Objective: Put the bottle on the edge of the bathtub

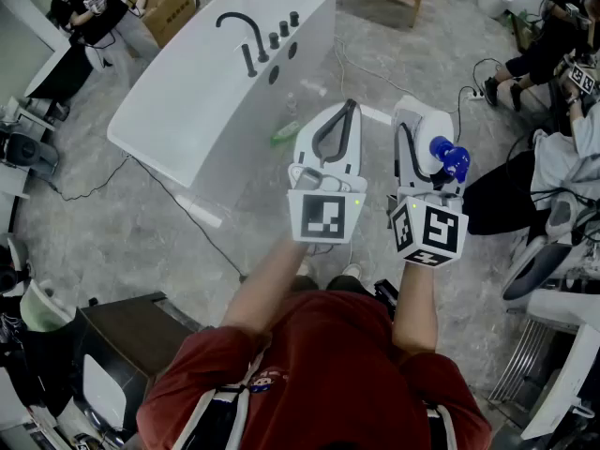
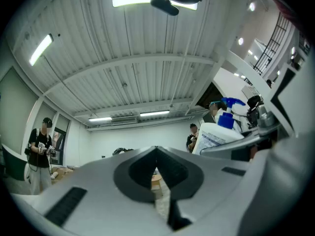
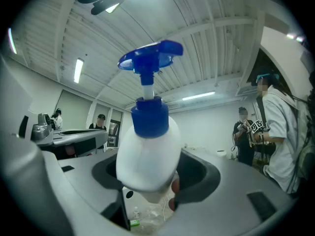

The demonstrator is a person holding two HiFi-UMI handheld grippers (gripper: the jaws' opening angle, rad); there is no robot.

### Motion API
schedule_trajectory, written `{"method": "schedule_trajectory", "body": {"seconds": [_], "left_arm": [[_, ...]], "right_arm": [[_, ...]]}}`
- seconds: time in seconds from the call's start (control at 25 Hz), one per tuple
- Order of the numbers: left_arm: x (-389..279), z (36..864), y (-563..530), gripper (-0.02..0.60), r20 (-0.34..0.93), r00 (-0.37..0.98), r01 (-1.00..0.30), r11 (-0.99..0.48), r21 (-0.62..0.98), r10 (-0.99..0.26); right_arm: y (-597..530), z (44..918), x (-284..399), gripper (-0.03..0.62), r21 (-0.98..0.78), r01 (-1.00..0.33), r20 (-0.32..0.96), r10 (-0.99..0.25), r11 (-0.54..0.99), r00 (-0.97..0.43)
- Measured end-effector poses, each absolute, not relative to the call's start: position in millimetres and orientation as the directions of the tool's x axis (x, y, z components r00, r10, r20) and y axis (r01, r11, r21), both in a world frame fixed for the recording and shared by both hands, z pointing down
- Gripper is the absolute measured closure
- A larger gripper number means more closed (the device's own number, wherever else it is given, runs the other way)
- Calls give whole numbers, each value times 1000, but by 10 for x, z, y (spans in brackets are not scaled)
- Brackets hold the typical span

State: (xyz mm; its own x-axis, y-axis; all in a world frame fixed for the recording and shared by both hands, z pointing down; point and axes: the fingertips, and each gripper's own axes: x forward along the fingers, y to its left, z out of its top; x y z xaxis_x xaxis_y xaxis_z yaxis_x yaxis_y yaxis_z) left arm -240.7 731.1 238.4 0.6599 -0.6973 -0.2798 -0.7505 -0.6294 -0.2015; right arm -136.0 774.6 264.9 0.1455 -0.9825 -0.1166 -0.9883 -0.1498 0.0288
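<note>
A large white freestanding bathtub [image 1: 187, 73], with a black tap [image 1: 246, 34] on its broad far rim, stands on a grey floor [image 1: 141, 232], and nothing has been set on its edge yet. The likeliest trouble is the landing: the rim looks smooth and is narrow along the sides, so a bottle put down off-centre or tilted could slide into the tub or topple to the floor. The white plastic pump bottle with a blue dispenser head [image 3: 145, 156] is held in the air off the bathtub's near end, apart from the rim. It appears to be gripped low on its rounded body with the tall pump above, so it may be top-heavy and could swing or slip if moved quickly. The right claw [image 3: 150, 186] stands fairly wide, its two jaws pressed against the sides of the bottle and carrying it upright. The left claw [image 2: 157, 173] is raised beside it with jaws drawn together, tips meeting, holding and touching nothing.
</note>
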Motion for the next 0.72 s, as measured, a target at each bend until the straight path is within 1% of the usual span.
{"method": "schedule_trajectory", "body": {"seconds": [0.24, 0.56, 0.72], "left_arm": [[-2251, 2339, 7429, 566, -300, 653, -755, -630, -181, -696], [-1976, 2377, 7489, 566, -286, 650, -757, -634, -158, -704], [-1789, 2398, 7543, 566, -279, 652, -750, -654, -101, -705]], "right_arm": [[7829, 2636, -1222, 319, 32, -990, -108, -985, -139, 135], [7908, 2639, -985, 319, 15, -992, -125, -985, -123, 120], [7983, 2617, -811, 319, 0, -993, -140, -983, -119, 117]]}}
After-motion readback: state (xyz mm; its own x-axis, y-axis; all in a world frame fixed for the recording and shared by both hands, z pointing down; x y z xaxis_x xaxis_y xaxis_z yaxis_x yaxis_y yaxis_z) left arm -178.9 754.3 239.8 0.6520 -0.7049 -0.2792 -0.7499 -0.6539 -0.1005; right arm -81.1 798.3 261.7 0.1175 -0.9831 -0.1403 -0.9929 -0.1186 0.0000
